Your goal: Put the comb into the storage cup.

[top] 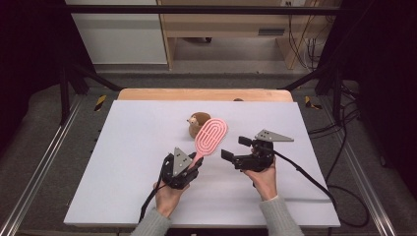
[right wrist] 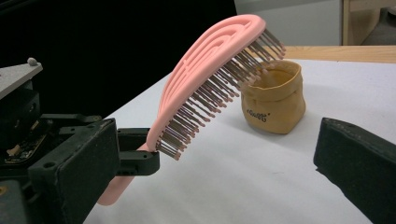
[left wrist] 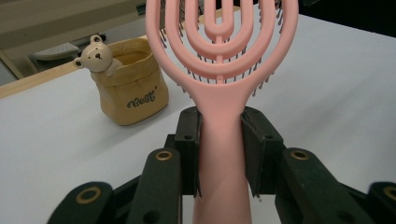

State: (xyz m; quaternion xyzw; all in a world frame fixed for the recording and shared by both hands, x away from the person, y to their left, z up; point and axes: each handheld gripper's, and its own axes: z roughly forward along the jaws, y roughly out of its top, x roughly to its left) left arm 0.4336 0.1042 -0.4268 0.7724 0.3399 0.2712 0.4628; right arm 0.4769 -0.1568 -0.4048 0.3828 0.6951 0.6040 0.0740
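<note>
A pink hairbrush is raised off the white table, bristles facing down and away from the high view. My left gripper is shut on its handle, one black pad pressing each side. The brush head tilts up over the table in the right gripper view. To the right of the brush, my right gripper stands open with nothing between its jaws. Behind the brush sits a small tan pouch with a little toy bear peeking out.
The white tabletop lies on a wooden board whose far edge shows beyond it. A black cable trails from the right gripper across the table's right side. Metal rails and dark frames flank the table.
</note>
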